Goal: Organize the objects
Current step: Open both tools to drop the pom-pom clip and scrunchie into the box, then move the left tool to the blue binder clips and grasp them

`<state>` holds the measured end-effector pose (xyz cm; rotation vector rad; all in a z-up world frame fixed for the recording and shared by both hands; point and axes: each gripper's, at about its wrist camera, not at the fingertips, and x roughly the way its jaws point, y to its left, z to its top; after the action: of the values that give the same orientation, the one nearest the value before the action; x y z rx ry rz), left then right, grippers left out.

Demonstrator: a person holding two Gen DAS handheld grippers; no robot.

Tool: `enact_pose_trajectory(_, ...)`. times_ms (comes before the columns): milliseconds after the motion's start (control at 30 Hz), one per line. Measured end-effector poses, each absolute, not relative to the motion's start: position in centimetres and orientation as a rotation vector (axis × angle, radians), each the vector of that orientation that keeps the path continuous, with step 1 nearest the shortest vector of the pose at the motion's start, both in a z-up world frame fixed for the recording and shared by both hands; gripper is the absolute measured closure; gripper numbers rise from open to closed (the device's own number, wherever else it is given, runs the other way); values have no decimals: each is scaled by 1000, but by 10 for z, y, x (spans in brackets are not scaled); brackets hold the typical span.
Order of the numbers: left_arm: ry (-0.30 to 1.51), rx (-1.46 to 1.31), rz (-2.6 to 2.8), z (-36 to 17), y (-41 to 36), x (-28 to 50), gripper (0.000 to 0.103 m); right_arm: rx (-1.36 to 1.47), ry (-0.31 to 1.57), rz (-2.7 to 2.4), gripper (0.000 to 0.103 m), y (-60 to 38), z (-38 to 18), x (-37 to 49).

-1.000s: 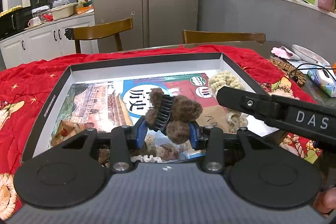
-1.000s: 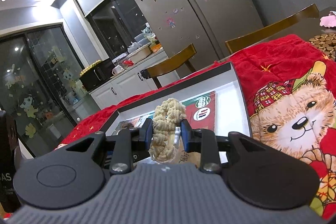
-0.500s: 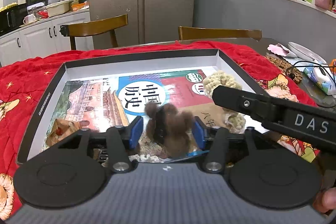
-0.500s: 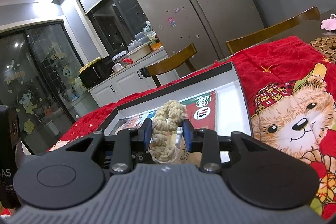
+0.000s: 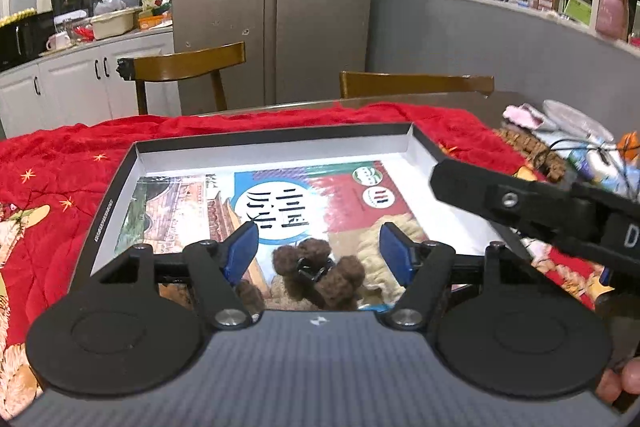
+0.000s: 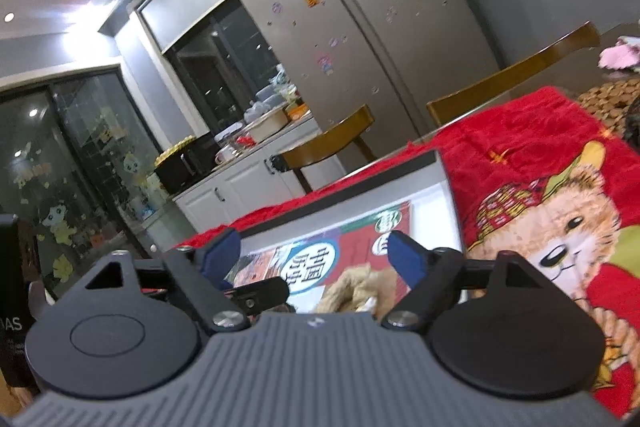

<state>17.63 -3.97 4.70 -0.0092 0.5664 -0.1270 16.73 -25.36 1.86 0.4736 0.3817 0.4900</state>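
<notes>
A brown fuzzy hair clip lies in the shallow black-rimmed box, on the printed book inside it. My left gripper hangs just above the clip with its jaws opening, pads clear of it. Beside it to the right lies a cream fuzzy hair clip. In the right wrist view that cream clip rests low between the blue pads of my right gripper, whose jaws are opening wide and do not touch it. The right gripper's finger crosses the left wrist view.
The box sits on a red quilt with a bear print. Two wooden chairs stand behind the table. Cables, a beaded mat and small items crowd the table's right end. A hand shows at the lower right.
Both grippers have let go: the left one's jaws spread and the brown clip dropped onto the book; the right one's jaws sprang wide and the cream clip sank down into the box.
</notes>
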Motion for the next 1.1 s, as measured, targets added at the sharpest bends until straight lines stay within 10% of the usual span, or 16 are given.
enact_pose_trajectory(500,439,-23,-247,100,-55,116,31,454,300,313,0,-286,63,109)
enact_pose_trajectory(1100,505,112,-352,40,-77,77,23,276,414,337,0,-284,21,95)
